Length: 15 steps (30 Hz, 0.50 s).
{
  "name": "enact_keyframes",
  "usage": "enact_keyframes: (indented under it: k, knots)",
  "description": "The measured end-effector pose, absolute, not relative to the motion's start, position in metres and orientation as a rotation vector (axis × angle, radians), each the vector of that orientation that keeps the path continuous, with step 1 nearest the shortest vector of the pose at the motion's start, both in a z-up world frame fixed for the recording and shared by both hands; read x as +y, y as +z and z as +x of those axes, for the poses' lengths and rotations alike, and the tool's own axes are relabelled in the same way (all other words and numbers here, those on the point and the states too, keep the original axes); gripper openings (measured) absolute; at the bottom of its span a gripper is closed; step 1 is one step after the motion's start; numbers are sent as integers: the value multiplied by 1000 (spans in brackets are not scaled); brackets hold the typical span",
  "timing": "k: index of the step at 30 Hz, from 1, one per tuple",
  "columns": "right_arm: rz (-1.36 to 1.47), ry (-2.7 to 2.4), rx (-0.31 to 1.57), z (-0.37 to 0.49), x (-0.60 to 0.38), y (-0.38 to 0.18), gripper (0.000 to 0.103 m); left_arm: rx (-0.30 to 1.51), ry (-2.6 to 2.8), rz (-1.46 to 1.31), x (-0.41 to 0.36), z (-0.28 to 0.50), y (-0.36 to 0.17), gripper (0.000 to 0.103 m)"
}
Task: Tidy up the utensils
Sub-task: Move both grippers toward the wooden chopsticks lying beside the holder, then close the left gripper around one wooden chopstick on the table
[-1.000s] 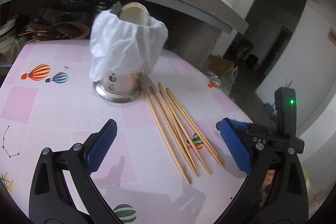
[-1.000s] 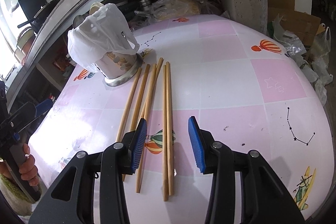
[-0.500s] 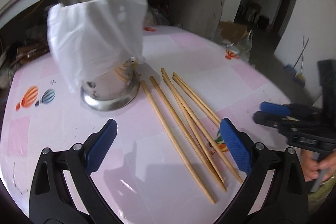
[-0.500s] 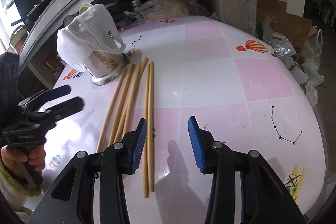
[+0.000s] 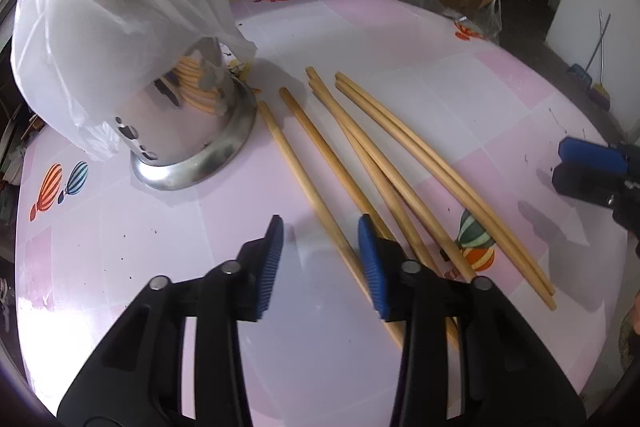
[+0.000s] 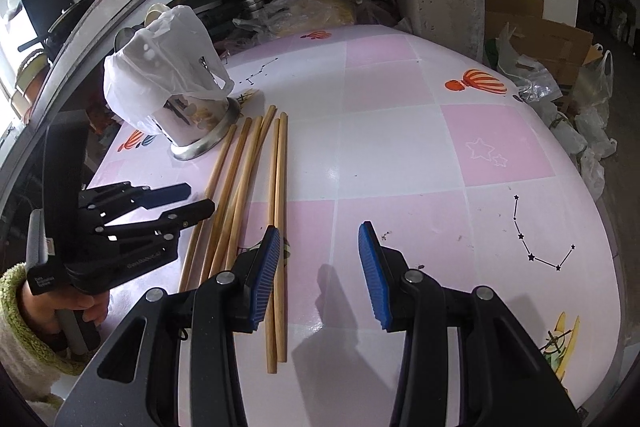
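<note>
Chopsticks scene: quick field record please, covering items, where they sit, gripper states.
surface: pink and white checked table
chopsticks: six wooden chopsticks lying loose, flat on the table
holder: metal utensil holder upright beside the chopstick tips, white plastic bag draped over its top
left gripper: jaws have just been closing, a gap remains; leftmost chopstick runs between them, not visibly pinched
right gripper: partly open, nothing held, over bare table beside the chopsticks
</note>
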State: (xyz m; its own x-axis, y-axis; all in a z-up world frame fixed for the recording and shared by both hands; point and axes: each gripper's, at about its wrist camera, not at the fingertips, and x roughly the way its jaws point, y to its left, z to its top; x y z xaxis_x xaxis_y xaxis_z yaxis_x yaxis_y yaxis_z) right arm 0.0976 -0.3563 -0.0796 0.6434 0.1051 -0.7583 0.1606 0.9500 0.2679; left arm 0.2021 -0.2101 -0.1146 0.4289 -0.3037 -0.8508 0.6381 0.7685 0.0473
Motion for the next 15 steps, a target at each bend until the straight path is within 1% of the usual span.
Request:
enact_keyframes:
  k: [2,4,7,15]
  knots:
    - [326,-31,877,98,-356,-80,40,955,-613,402,-211,199,-116,26]
    - [325,-33,877,97,-355,-79,40,950,-618,414,-213,197,-116,22]
    - [327,-35,876,96,-354,-78,40,954,-618,427,-214,194,-115,13]
    - [327,-36,864,90,-353,-74,40,971,-579,423,-196,179,-111,10]
